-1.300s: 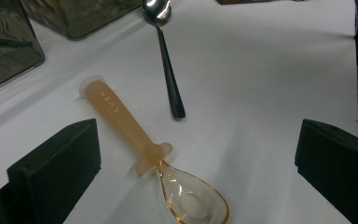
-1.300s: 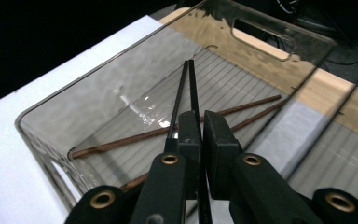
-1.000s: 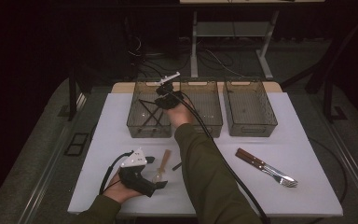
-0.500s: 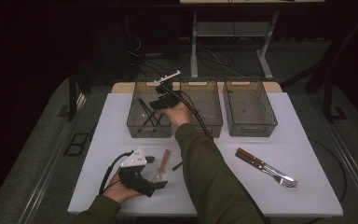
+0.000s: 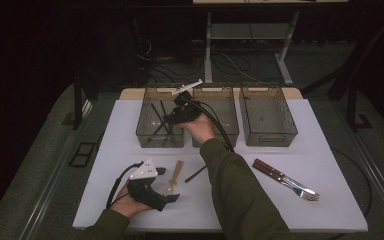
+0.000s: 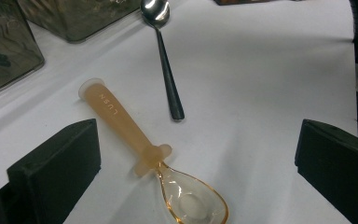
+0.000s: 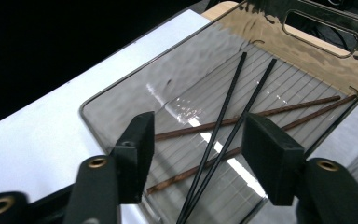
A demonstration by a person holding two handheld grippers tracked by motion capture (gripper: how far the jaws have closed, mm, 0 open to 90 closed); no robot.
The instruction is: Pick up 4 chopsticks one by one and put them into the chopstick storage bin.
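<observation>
Chopsticks (image 7: 223,135), black and brown pairs, lie crossed in the leftmost smoky bin (image 5: 150,132). Right gripper (image 7: 198,158) hovers above, jaws just opened, empty. Left gripper (image 6: 196,163), jaws wide, flanks an amber spoon (image 6: 135,140) lettered "LUSN" on the white table (image 5: 330,195).

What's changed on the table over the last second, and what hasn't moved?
The right gripper over the left bin has just been opening; its jaws now stand apart with nothing between them, above the black chopsticks lying in the bin. It has drawn slightly back. The left gripper, the plastic spoon, the metal spoon and the fork stayed put.
</observation>
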